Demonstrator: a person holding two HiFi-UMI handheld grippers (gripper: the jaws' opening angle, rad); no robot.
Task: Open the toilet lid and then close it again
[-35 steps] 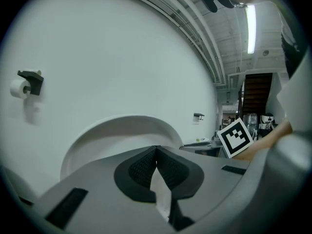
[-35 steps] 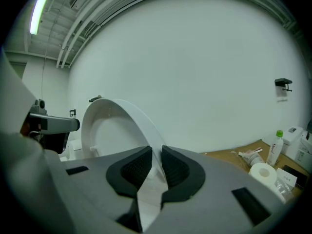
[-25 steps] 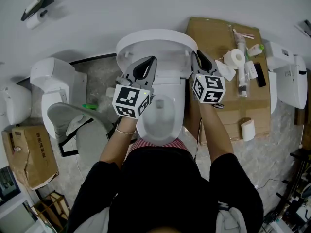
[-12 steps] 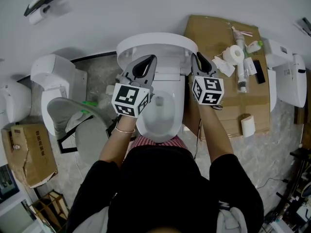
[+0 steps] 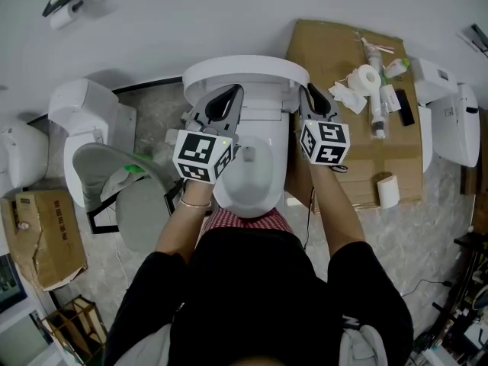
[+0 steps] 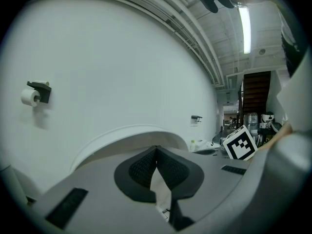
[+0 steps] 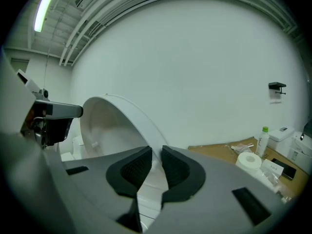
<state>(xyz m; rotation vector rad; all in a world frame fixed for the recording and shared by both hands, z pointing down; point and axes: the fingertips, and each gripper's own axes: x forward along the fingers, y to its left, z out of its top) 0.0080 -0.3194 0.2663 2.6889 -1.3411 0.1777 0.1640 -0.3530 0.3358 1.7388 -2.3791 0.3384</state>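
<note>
— How did things stand right then?
— Nearest you, the toilet bowl (image 5: 252, 185) sat open just below both grippers. Your left gripper (image 5: 235, 92) was clenched, its pads meeting at the tips with nothing between them. It pointed at the left part of the raised toilet lid (image 5: 244, 69). Whether it touched the lid, I couldn't tell.
— And the right one?
— Your right gripper (image 7: 156, 155) was pinched on the lid's right edge — the white rim ran down into the narrow slot between its jaws.
— So the lid was up?
— Yes, it stood upright at the back of the toilet, close to the white wall (image 5: 191, 14). Just right of the toilet lay a flat sheet of cardboard (image 5: 328, 48) with a paper roll (image 5: 369, 78) and a green-capped bottle (image 7: 263, 139) on it. Farther off, on the wall to your left, hung a toilet-paper holder (image 5: 65, 2).
</note>
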